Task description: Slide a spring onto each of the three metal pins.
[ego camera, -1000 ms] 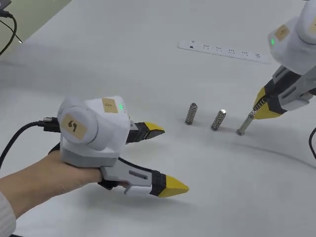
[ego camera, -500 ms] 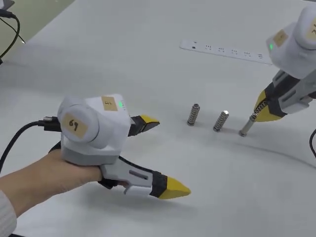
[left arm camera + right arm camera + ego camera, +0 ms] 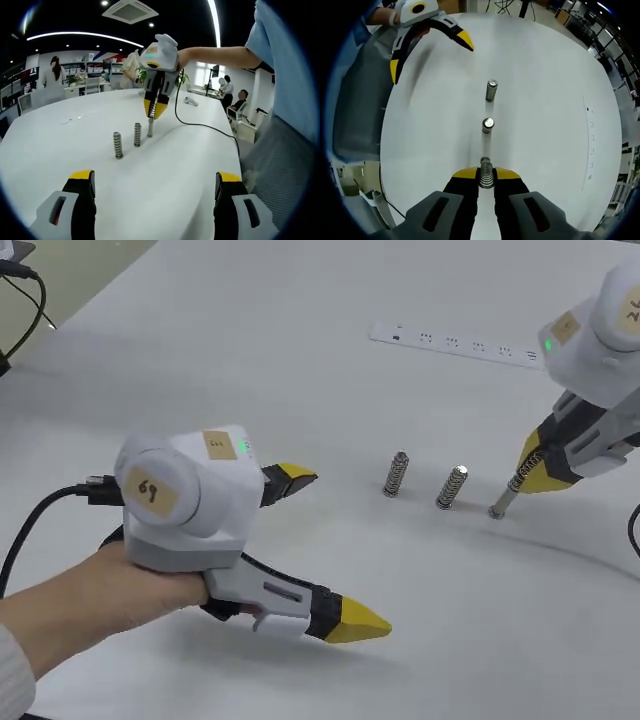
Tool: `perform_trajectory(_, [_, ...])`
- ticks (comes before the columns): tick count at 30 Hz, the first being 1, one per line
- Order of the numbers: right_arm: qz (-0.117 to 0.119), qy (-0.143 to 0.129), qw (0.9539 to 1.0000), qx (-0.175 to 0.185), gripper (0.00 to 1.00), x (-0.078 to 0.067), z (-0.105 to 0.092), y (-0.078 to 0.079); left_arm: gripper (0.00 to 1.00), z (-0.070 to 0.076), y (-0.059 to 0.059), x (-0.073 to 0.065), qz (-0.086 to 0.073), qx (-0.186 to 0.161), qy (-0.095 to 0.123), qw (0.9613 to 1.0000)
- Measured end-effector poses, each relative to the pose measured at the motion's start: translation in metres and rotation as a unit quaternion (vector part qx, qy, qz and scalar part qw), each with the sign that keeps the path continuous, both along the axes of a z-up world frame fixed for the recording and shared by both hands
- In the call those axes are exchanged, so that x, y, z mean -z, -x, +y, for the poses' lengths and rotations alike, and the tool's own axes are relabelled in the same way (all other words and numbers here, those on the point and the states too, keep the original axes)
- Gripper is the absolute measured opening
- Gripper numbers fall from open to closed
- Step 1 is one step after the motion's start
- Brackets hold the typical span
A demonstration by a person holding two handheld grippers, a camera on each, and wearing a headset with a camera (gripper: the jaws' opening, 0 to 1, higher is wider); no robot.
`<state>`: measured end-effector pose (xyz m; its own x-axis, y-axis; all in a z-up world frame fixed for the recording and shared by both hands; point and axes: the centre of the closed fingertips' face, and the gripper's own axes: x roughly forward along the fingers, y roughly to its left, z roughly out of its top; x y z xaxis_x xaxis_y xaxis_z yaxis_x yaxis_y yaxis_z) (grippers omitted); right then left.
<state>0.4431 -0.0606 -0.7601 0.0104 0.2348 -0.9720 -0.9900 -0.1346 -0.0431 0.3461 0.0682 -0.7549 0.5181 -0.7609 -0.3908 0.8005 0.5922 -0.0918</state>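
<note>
Right gripper: jaws shut on a spring, pinched between the yellow tips.
Held spring: it sits between the right tips, around the top of the nearest pin.
Nearest pin: it stands on the table directly under the right tips. Its lower shaft is bare from the spring down to the foot.
Middle pin: just ahead of the right jaws, on the same line. It wears a second spring along its whole length, with the shiny pin top showing above the coils.
Far pin: beyond the middle one, farthest from the right jaws. It carries a third spring in the same way.
Left gripper: jaws spread wide with nothing between them and touching nothing. A hand holds it low over the table.
Row seen from the left jaws: the three pins stand well ahead of the open tips, with the far pin closest to them. The right gripper comes down onto the one at the other end.
Table: white and flat; all three pins stand on it.
Power strip: it lies flat past the pins, well apart from both sets of jaws.
</note>
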Motion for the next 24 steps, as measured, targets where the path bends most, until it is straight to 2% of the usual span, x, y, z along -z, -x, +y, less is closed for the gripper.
perform_trajectory(11, [0.000,0.012,0.9999,-0.005,0.08,0.009,-0.002,-0.004,0.98,0.002,0.000,-0.002,-0.001,-0.003,0.000,1.0000])
perform_trajectory(24, [0.004,0.014,0.9999,-0.002,0.08,0.017,-0.002,-0.007,0.96,0.003,0.000,-0.001,0.002,-0.004,0.001,1.0000])
